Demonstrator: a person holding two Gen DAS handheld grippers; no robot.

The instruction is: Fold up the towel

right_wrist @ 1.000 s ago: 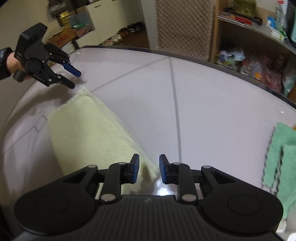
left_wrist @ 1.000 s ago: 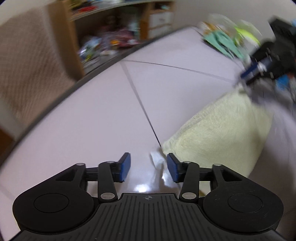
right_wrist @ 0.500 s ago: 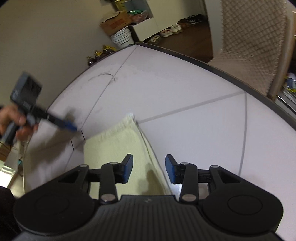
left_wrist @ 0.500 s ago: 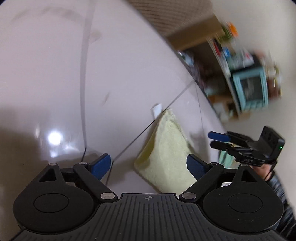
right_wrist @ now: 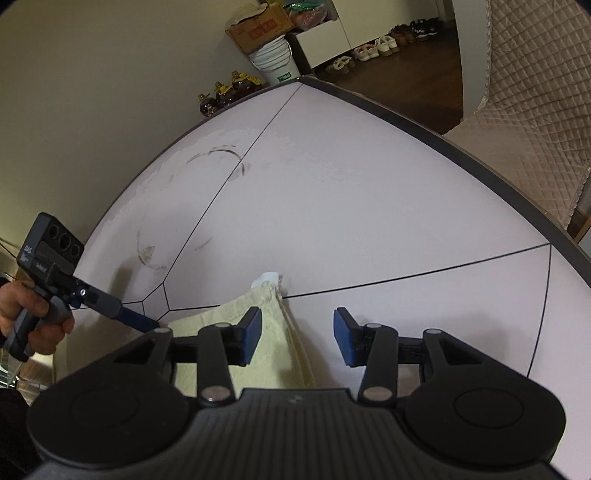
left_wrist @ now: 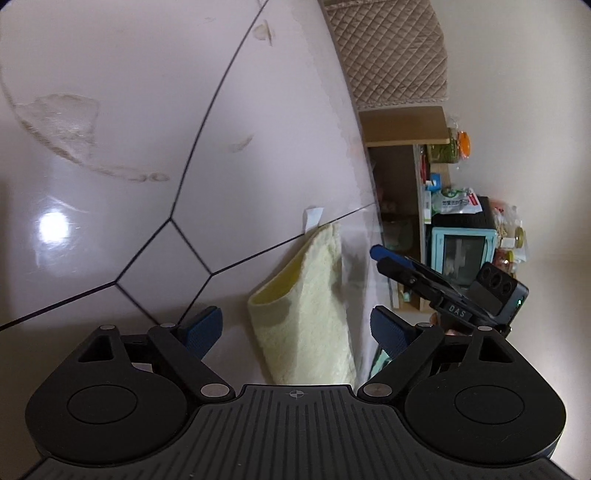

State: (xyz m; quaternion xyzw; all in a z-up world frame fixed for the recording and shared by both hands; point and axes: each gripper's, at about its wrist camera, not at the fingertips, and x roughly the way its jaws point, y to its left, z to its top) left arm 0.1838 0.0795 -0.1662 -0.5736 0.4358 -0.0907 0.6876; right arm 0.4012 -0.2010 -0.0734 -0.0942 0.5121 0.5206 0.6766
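We see a pale worktop (right_wrist: 369,206) crossed by thin dark seams and marked with ring stains (right_wrist: 216,155), and a quilted beige chair cover (right_wrist: 535,110) just past its edge. Beyond the far corner stand a white bucket (right_wrist: 275,61), a cardboard box (right_wrist: 260,27) and shoes (right_wrist: 373,50). In the left wrist view a wooden shelf (left_wrist: 410,136) holds packets, beside a light blue oven (left_wrist: 461,251).

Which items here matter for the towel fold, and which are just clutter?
In play:
- yellow towel, already folded over, white tag at its far corner
- left gripper, open
- right gripper, open
- table under the towel

Clutter:
- quilted chair
- shelf with packets
- blue toaster oven
- cardboard box, bucket, shoes
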